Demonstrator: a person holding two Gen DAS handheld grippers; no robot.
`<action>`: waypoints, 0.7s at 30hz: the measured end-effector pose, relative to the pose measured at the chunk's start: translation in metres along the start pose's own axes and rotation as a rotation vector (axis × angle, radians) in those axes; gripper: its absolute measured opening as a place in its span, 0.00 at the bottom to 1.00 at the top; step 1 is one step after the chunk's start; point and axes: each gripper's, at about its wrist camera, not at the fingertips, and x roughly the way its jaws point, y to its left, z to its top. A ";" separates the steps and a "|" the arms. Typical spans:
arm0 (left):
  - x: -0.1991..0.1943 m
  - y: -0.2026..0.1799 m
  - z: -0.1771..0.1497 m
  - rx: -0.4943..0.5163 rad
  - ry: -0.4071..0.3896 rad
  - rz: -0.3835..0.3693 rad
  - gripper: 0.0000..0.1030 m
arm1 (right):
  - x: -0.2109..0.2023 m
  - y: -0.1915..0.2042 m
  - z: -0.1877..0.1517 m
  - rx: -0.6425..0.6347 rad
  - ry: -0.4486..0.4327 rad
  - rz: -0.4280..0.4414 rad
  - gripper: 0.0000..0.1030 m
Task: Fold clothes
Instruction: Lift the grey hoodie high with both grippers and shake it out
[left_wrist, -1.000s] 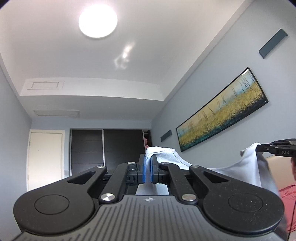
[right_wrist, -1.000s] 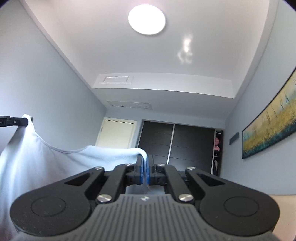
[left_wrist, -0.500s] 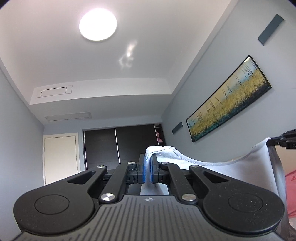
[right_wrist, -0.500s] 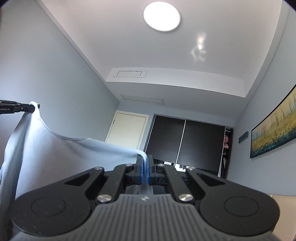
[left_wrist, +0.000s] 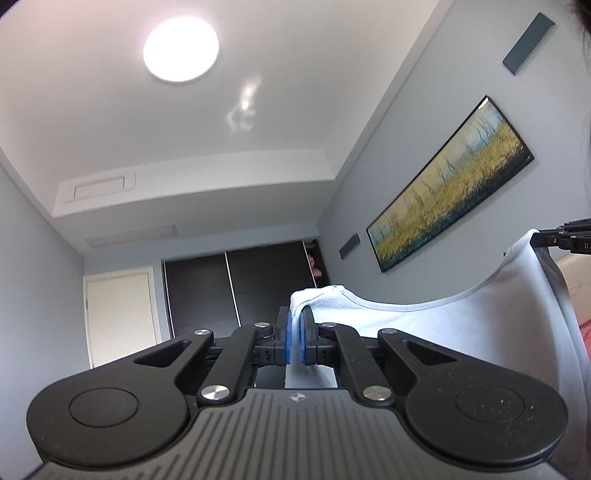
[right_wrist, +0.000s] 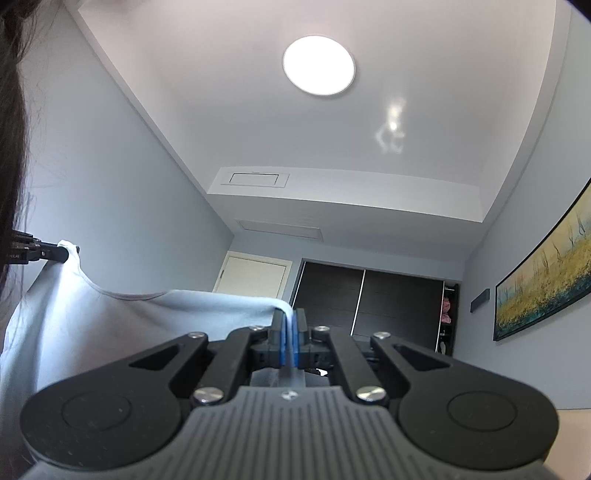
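Both views have tipped since a second ago, the ceiling lamp (left_wrist: 181, 50) sliding across, while the pale garment (left_wrist: 461, 321) hangs stretched in mid-air between the left claw (left_wrist: 295, 341) and right claw (right_wrist: 290, 345), each clamped shut on an upper corner. Judging by this, the step is holding it spread; next it needs lowering flat, evenly. No surface shows, only ceiling, wardrobe (right_wrist: 369, 302) and painting (left_wrist: 447, 199).
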 end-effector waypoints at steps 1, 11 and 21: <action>0.011 0.003 -0.008 -0.002 0.032 -0.007 0.03 | 0.009 -0.002 -0.005 0.004 0.015 -0.001 0.04; 0.143 -0.001 -0.155 0.005 0.441 -0.076 0.03 | 0.116 -0.029 -0.158 0.114 0.367 -0.020 0.04; 0.273 -0.001 -0.325 0.005 0.740 -0.103 0.03 | 0.238 -0.034 -0.345 0.105 0.722 -0.044 0.04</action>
